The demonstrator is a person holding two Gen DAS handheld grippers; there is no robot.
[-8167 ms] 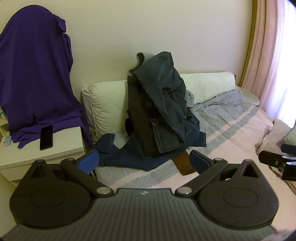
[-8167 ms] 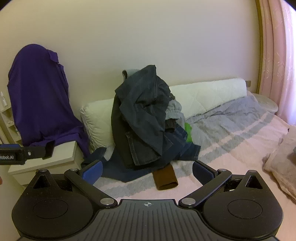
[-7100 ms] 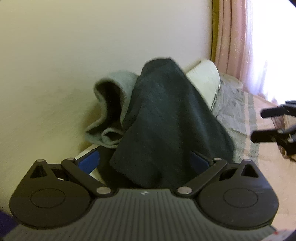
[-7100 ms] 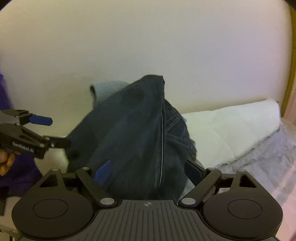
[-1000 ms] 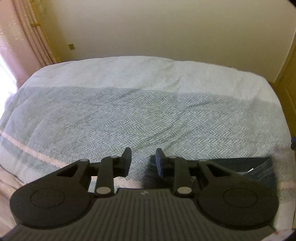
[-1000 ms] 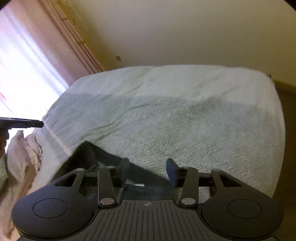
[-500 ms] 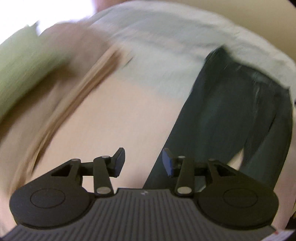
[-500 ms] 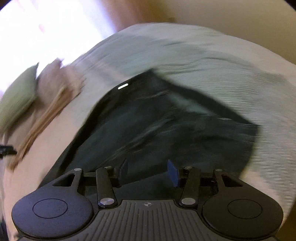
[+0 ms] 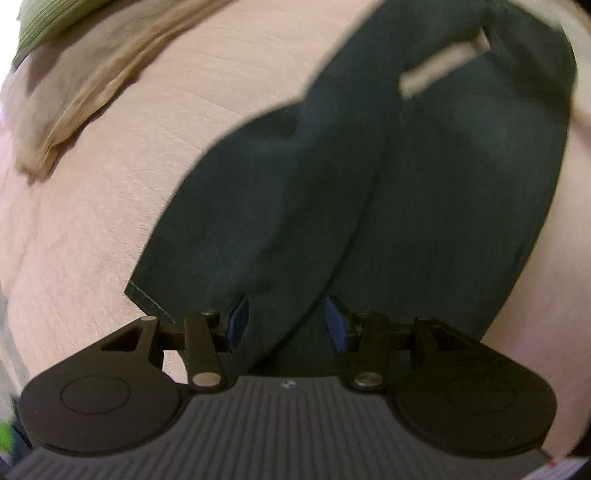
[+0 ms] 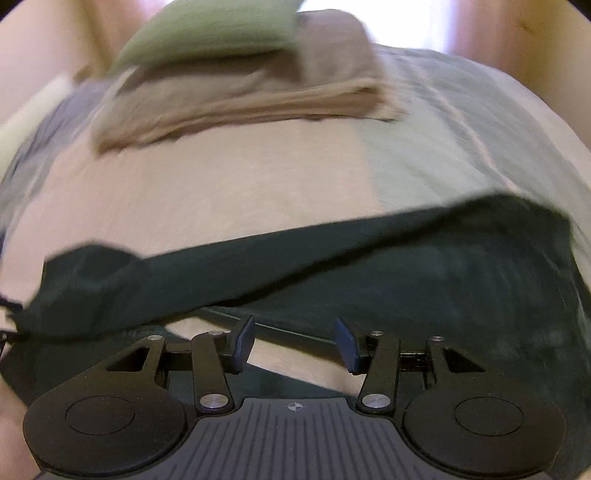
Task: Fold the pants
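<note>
Dark pants [image 9: 424,177] lie spread on the pink bedspread [image 9: 110,206], both legs running away to the upper right. My left gripper [image 9: 288,321] points down over their near end. It is open, its blue pads apart, with dark cloth lying under the gap. In the right wrist view the pants [image 10: 424,269] stretch across from left to right, blurred. My right gripper [image 10: 294,341] is open above their near edge. Pink bedspread and a strip of dark cloth show between its fingers, and nothing is gripped.
A stack of folded beige clothes [image 10: 240,99] with a green piece [image 10: 210,33] on top sits on the bed beyond the pants. It also shows at upper left as beige clothes [image 9: 74,81]. The grey-green striped part of the cover [image 10: 461,147] lies to the right.
Both grippers have swung from the grey foot of the bed and tipped down over the pants, which now lie spread on the pink cover. The left jaws stand wider than a second ago.
</note>
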